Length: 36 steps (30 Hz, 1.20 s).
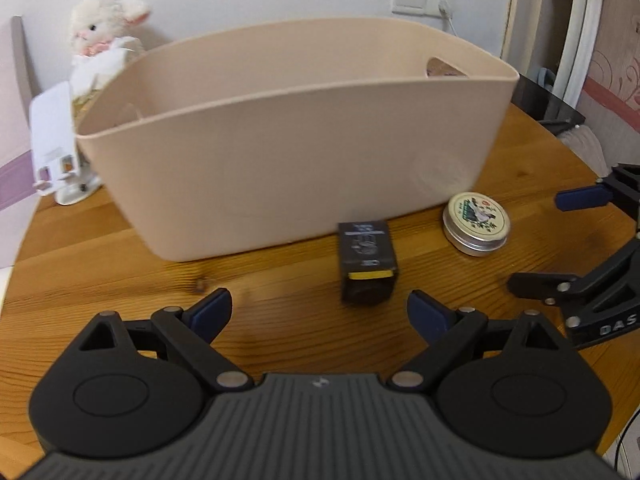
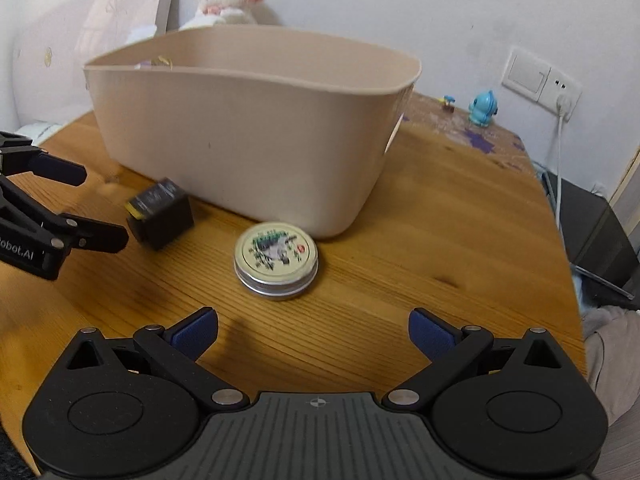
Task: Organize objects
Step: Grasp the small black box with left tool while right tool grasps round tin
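Both tongs spread wide, empty: left tongs (image 1: 319, 312) facing dark box (image 1: 367, 265), right tongs (image 2: 313, 330) facing round tin (image 2: 276, 259), both on worktop (image 2: 440, 240) against beige basket (image 2: 248, 132). Best squared up before closing.

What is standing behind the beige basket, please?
Behind the beige basket a white plush rabbit rises above the rim. The basket covers its lower body, so what it sits on cannot be seen.
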{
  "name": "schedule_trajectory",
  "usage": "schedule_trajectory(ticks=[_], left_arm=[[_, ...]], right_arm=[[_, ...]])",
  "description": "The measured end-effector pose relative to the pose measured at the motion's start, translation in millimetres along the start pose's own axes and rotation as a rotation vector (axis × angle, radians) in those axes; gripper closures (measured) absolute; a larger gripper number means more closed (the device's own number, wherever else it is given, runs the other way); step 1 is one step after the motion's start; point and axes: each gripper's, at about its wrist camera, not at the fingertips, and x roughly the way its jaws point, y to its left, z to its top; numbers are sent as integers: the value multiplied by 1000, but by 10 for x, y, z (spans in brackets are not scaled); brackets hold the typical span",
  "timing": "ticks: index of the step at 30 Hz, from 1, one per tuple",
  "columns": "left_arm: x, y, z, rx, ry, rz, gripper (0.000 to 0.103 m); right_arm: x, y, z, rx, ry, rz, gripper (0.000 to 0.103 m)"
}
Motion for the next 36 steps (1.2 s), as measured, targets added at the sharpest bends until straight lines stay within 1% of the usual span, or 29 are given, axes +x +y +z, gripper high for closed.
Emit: schedule_trajectory(ticks=[4, 9, 11, 15, 16, 17, 18, 19, 20, 21, 22, 23, 24, 31, 36], left_arm=[[141, -43, 13, -9, 0, 0, 8], [262, -33, 26, -54, -25, -5, 8], [288, -37, 25, -54, -36, -2, 12], [300, -38, -12, -45, -64, 24, 16], [299, -28, -18, -52, -69, 21, 18], [298, -24, -16, -55, -71, 10, 25], [288, -21, -15, -52, -77, -1, 29], [277, -24, -12, -43, -81, -5, 40], [266, -26, -7, -38, -82, -13, 50], [258, -27, -1, -39, -80, -18, 54], [247, -28, -2, -42, -79, -19, 66], [234, -29, -7, -43, -79, -22, 69], [227, -34, -11, -39, -75, -18, 69], [138, -32, -96, -17, -66, -34, 69], [-29, -16, -152, -10, -83, -33, 69]], right_arm=[[145, -4, -2, 8, 11, 0, 0], [240, -20, 49, 32, -15, 22, 0], [268, -6, 67, 34, -29, 30, 0], [315, 33, 84, 36, -58, 48, 1], [323, 43, 87, 38, -63, 54, 1], [329, 50, 90, 42, -68, 58, 2], [331, 52, 90, 47, -74, 66, 7], [326, 62, 93, 53, -82, 76, 10], [315, 73, 99, 52, -93, 75, 19], [301, 83, 104, 47, -101, 82, 30], [283, 104, 107, 41, -107, 89, 35], [265, 132, 105, 34, -108, 97, 47], [250, 153, 111, 28, -105, 102, 52], [127, 184, 72, 25, -83, 101, 52], [-51, 149, 28, 23, -87, 88, 52]])
